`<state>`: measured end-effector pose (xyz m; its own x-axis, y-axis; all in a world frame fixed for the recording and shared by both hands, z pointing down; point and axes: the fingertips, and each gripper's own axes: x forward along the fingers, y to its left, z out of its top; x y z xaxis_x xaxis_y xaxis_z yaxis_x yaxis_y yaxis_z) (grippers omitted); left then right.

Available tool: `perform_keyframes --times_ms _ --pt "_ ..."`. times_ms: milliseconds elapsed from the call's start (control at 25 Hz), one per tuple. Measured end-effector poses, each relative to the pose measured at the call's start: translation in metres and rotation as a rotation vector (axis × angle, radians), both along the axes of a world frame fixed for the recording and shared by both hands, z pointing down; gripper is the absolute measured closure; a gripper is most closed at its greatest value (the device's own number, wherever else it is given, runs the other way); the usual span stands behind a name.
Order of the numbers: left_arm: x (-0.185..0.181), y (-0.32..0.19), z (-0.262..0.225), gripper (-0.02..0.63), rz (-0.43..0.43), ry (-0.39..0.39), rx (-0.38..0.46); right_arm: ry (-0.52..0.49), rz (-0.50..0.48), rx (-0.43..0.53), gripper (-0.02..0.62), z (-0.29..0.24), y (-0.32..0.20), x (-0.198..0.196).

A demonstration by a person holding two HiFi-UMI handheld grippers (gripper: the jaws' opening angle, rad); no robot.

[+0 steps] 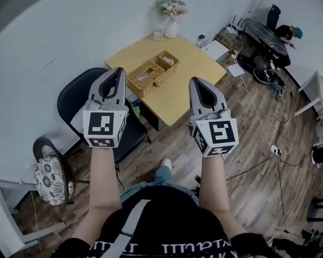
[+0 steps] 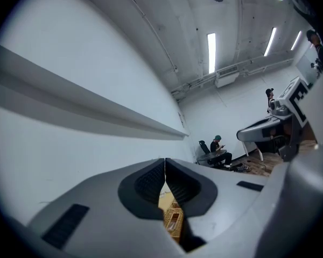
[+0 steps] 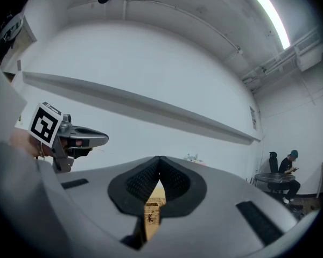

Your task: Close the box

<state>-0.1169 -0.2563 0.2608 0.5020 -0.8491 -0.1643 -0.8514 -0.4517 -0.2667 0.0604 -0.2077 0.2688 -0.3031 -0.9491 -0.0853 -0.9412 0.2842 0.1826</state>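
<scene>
I have both grippers raised in front of me, well short of the work and apart from everything. The left gripper (image 1: 118,70) has its jaws pressed together with nothing between them, as the left gripper view shows, and the right gripper (image 1: 196,80) is also fully closed and empty. The wicker box (image 1: 151,71) sits at the near left edge of the pale wooden surface (image 1: 191,69), with a vase of flowers (image 1: 171,28) at the far edge behind it. The box lies open, its two woven parts side by side facing up; I take the smaller far part to be the lid, though I cannot make out a hinge from here. I judge it light and fairly stiff, with a rough weave that should not slip in the jaws but could snag or crush under a hard pinch. Being so light, it may skate across the smooth surface. I would take the lid by its free rim with one gripper and steady the larger body with the other, closed, against its side wall.
</scene>
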Motion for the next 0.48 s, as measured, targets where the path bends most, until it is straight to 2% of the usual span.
perform_keyframes --times_ms 200,480 --pt "0.0 -0.003 -0.008 0.592 -0.004 -0.025 0.029 0.006 0.003 0.017 0.581 -0.01 -0.006 0.0" --pt "-0.005 -0.006 -0.012 0.592 -0.004 -0.013 0.044 0.042 0.026 0.022 0.58 -0.014 -0.014 -0.004"
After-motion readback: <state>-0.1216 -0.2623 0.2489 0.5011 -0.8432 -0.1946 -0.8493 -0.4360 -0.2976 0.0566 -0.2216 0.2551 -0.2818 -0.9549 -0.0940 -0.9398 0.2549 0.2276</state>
